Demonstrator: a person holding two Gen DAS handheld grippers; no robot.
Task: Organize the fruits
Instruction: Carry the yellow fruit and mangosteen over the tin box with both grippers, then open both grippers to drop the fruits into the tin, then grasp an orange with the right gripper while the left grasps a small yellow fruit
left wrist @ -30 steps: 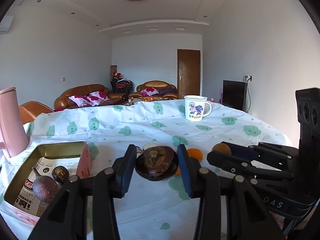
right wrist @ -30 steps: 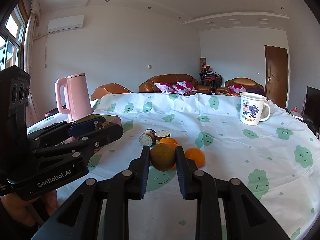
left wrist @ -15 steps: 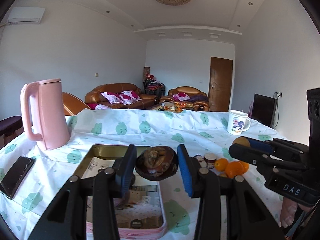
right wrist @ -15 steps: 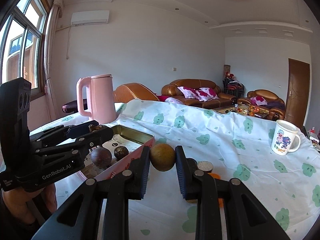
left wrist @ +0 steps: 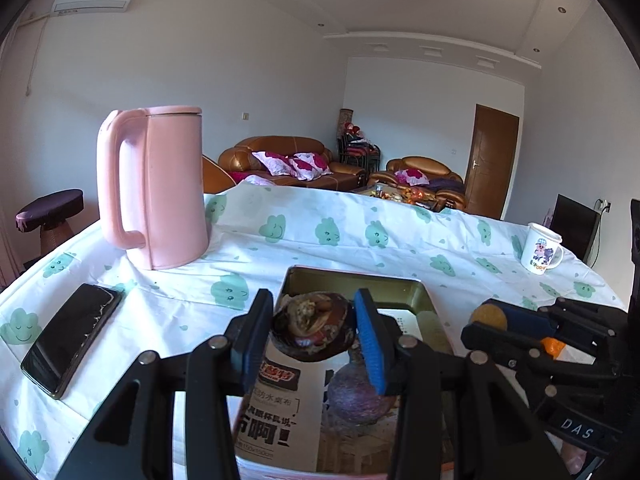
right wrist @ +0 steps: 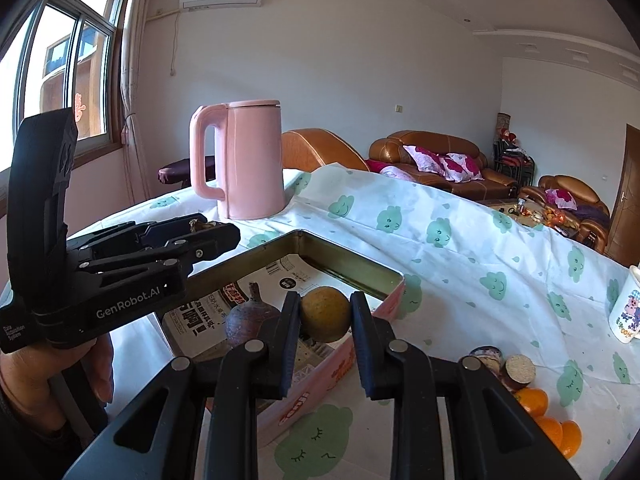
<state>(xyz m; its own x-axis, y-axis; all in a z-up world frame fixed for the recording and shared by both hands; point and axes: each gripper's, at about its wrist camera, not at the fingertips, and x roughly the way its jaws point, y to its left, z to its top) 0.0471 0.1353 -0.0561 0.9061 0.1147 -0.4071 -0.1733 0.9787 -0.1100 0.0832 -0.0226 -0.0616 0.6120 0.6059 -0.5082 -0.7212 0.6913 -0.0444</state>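
My left gripper (left wrist: pixel 314 330) is shut on a dark brown mangosteen (left wrist: pixel 312 330) and holds it over the open tin box (left wrist: pixel 356 280). A purple fruit (left wrist: pixel 356 396) lies in the box below it. My right gripper (right wrist: pixel 325 316) is shut on a yellow-brown round fruit (right wrist: pixel 325 314) above the box's near right rim (right wrist: pixel 396 292). A purple fruit (right wrist: pixel 250 320) lies in the box just left of it. The left gripper (right wrist: pixel 208 236) shows at the left of the right wrist view, and the right gripper (left wrist: pixel 492 320) shows at the right of the left wrist view.
A pink kettle (left wrist: pixel 154 188) stands behind the box. A black phone (left wrist: pixel 72 340) lies at the left. A white cartoon mug (left wrist: pixel 542 248) stands far right. Several oranges (right wrist: pixel 548 420) and two small jars (right wrist: pixel 504 364) lie right of the box.
Both grippers have swung left with their fruits. They went from over the oranges to over the tin box. The kettle and phone have come into view.
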